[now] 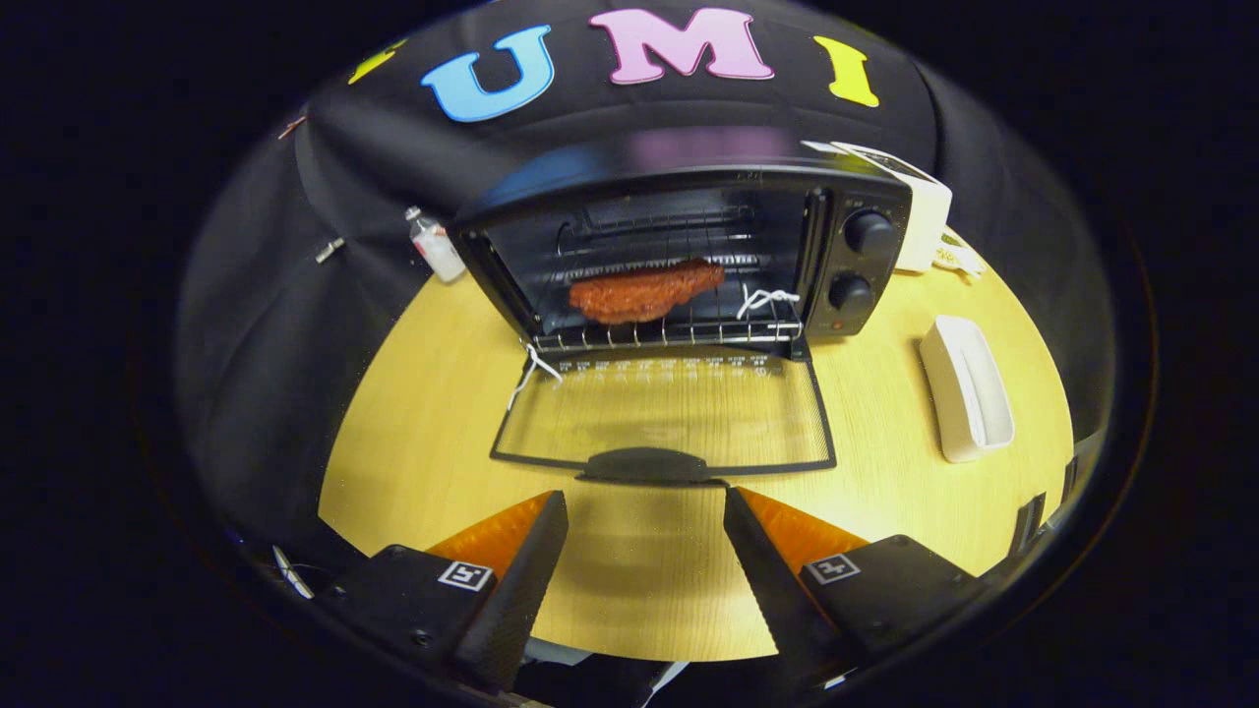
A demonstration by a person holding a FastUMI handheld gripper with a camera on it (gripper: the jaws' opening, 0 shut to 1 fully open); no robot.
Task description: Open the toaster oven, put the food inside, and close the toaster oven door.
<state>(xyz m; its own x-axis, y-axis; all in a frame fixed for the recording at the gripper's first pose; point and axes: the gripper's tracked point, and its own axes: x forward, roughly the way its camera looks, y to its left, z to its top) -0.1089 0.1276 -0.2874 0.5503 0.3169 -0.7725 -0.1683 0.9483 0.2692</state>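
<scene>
**Food on the rack, oven door down, gripper empty**

Farthest left, against the black cloth wall, a small clear plastic bottle with a red-and-white label (435,246) stands at the back edge of the round, pale wooden table (423,423), just beside the left rear corner of the oven.

In the middle sits the black, box-shaped toaster oven (689,246), its interior open to view. A flat, reddish-brown piece of food (644,290) lies on the silver wire rack (669,332) inside the oven cavity, slightly left of the rack's centre. The glass-paned oven door with a black frame (664,413) is folded fully down, lying flat on the tabletop toward the gripper, its curved black handle (644,464) at the near edge. A white string (531,372) hangs at the door's left hinge, and another white string (765,298) rests on the rack's right side. Two round black knobs (868,232) are stacked on the oven's right panel.

The gripper (644,511) hovers just short of the door handle, its two fingers spread wide with bare tabletop between them, gripping nothing and touching nothing.

To the right of the oven, a white rectangular tray-like container (966,388) lies on the table, well apart from the door. Behind the oven's right corner stands a white boxy object (925,221).
</scene>
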